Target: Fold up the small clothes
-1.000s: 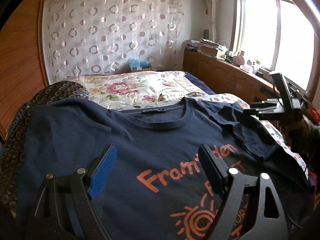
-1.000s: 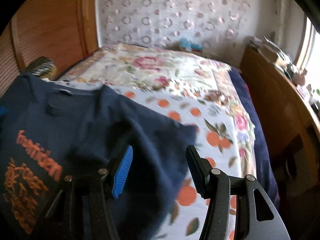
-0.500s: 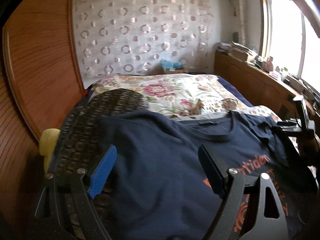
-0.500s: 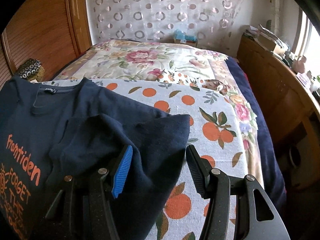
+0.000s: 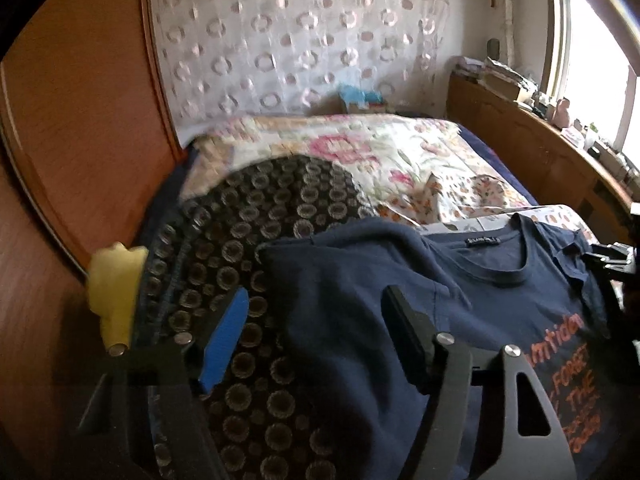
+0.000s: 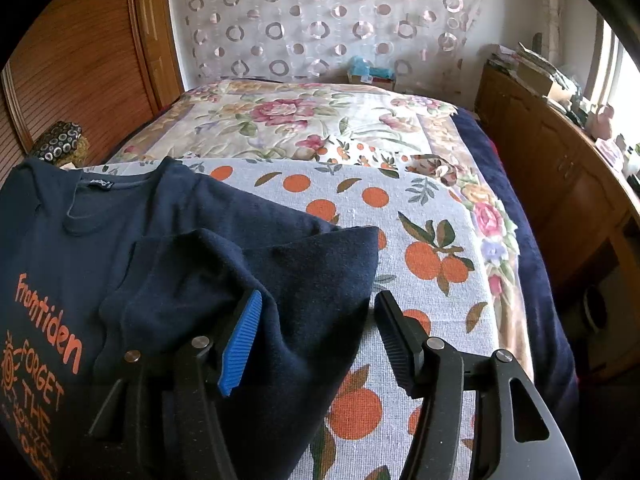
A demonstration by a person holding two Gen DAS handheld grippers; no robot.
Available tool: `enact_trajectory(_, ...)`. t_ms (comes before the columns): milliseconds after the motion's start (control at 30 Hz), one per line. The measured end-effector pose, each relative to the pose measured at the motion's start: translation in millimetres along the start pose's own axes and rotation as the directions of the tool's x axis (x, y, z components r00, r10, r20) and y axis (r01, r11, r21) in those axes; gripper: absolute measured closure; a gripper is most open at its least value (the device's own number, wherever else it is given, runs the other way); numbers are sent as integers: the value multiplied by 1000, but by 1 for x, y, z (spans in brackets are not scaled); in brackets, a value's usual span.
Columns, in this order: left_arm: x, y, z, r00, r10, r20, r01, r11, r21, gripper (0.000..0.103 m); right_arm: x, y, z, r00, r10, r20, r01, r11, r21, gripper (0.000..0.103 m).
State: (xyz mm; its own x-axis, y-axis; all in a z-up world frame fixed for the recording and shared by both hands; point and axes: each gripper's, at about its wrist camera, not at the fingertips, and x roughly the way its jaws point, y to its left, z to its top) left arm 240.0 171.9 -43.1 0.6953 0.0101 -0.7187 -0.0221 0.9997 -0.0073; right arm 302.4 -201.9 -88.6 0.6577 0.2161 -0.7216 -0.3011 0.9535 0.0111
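A navy T-shirt with orange print lies face up on the bed; it also shows in the right wrist view. Its right sleeve is folded in over the body. My left gripper is open and empty, hovering over the shirt's left sleeve and shoulder, beside a dark circle-patterned pillow. My right gripper is open and empty, just above the edge of the folded right sleeve. The right gripper also shows at the far right of the left wrist view.
The bed has an orange-print cover and a floral quilt. A wooden headboard runs along the left, with a yellow object against it. A wooden cabinet stands along the right under the window.
My left gripper has swung left from over the shirt's chest print to its left sleeve beside the pillow. The right gripper has stayed over the folded right sleeve, still open.
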Motion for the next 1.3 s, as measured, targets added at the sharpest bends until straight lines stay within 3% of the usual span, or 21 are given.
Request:
enact_trajectory(67, 6, 5, 2, 999, -38, -22, 38, 999, -20, 36, 0, -1, 0, 1000, 1, 0, -1, 1000, 0, 42)
enact_trajectory(200, 16, 10, 5, 997, -46, -56, 44, 998, -39, 38, 0, -1, 0, 1000, 1, 0, -1, 1000, 0, 42)
enact_trajectory(300, 19, 12, 8, 995, -74, -67, 71, 996, -53, 47, 0, -1, 0, 1000, 0, 6, 0, 1000, -2, 42)
enact_trajectory(500, 24, 11, 13, 991, -108, -73, 104, 993, -49, 71, 1, -1, -1, 1000, 0, 7, 0, 1000, -2, 42)
enact_trajectory(567, 24, 10, 14, 990, -120, -69, 117, 992, -46, 93, 1, -1, -1, 1000, -1, 8, 1, 1000, -3, 42)
enact_trajectory(600, 21, 8, 14, 991, -119, -58, 117, 992, -37, 95, 1, -1, -1, 1000, -1, 8, 2, 1000, -3, 42)
enact_trajectory(700, 4, -4, 14, 994, -109, -3, 109, 994, -6, 97, 1, -2, 0, 1000, 28, 10, -28, 1000, 5, 42)
enact_trajectory(767, -8, -10, 14, 991, -129, 34, 129, 992, -3, 98, 2, 5, 2, 999, 46, 10, -46, 998, -41, 53)
enact_trajectory(833, -23, -18, 12, 987, -145, 71, 145, 989, 8, 98, 3, 8, 5, 995, 96, 1, -96, 994, -50, 88)
enact_trajectory(867, -29, -22, 11, 985, -152, 85, 151, 988, 14, 98, 2, 9, 5, 993, 117, -2, -117, 992, -52, 93)
enact_trajectory(1000, -57, -36, 0, 974, -186, 128, 182, 983, 37, 98, -23, 14, 7, 988, 118, 100, -112, 992, -59, 94)
enact_trajectory(1133, -86, -45, -12, 962, -213, 168, 208, 977, 46, 98, -70, 16, 3, 963, 134, 233, -122, 990, -63, 94)
enact_trajectory(1300, -115, -55, -42, 950, -239, 201, 232, 971, 58, 98, -122, 23, -18, 935, 153, 319, -134, 988, -82, 94)
